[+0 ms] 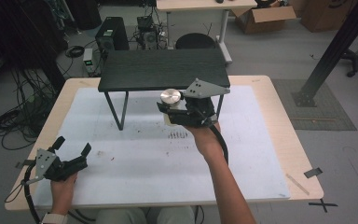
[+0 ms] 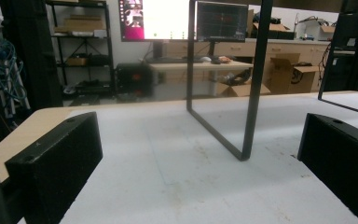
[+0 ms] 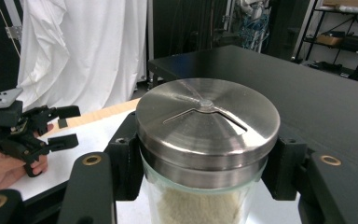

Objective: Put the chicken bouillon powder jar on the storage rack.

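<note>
Closest to the lens in the right gripper view, a glass jar [image 3: 200,186] with a brushed metal lid [image 3: 207,123] is seen clamped between the two black jaws of the right gripper [image 3: 200,172], which press against its sides just under the lid. Pale, grainy contents are visible through the glass, a detail not made out from above. In the high view the same jar [image 1: 169,106] is held up off the white mat [image 1: 144,158], just in front of the dark shelf [image 1: 163,69] on thin metal legs, with the right gripper [image 1: 172,112] gripped by the person's right hand [image 1: 205,137].

The left gripper [image 1: 72,147] is rested near the table's [image 1: 279,107] front left corner in the left hand [image 1: 64,184], its jaws spread wide apart and nothing between them. This is confirmed in the left gripper view, where bare mat [image 2: 182,177] and one shelf leg [image 2: 251,93] are seen between the jaws. Monitors [image 2: 186,18] and shelving [image 2: 79,46] across the room are shown there as well. The left gripper [image 3: 60,126] is also caught, farther off, in the right gripper view.
</note>
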Motion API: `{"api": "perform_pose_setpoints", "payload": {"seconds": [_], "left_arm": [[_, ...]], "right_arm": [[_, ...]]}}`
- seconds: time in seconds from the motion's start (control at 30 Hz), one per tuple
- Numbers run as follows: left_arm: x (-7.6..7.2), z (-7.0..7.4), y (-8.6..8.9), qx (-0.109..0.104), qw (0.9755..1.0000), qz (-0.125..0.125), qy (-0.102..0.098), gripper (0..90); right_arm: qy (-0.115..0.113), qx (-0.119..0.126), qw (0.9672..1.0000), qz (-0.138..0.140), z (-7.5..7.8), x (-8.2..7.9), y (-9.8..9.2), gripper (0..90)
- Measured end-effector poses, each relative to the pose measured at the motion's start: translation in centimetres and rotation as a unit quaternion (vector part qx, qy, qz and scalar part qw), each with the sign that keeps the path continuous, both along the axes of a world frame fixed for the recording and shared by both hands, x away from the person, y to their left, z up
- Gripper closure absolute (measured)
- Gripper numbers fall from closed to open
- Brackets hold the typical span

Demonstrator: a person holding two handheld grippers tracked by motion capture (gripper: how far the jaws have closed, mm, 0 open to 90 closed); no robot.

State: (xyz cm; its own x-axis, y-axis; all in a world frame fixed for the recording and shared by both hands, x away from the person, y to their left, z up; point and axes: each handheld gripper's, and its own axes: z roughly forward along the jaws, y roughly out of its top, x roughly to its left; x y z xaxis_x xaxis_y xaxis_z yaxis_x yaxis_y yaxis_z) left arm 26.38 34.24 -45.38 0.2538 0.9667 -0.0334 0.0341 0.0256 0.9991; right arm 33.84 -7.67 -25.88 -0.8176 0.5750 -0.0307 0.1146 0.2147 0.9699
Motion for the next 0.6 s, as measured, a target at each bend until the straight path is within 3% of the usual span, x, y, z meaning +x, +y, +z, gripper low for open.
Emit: {"api": "perform_pose_setpoints", "payload": {"seconds": [0.6], "left_arm": [[0.0,0.0,0.0,-0.002,1.0,0.0,0.001,0.3]], "right_arm": [[-0.007,0.006,0.9999,0.01,2.6,1.8,1.4,42.3]]}}
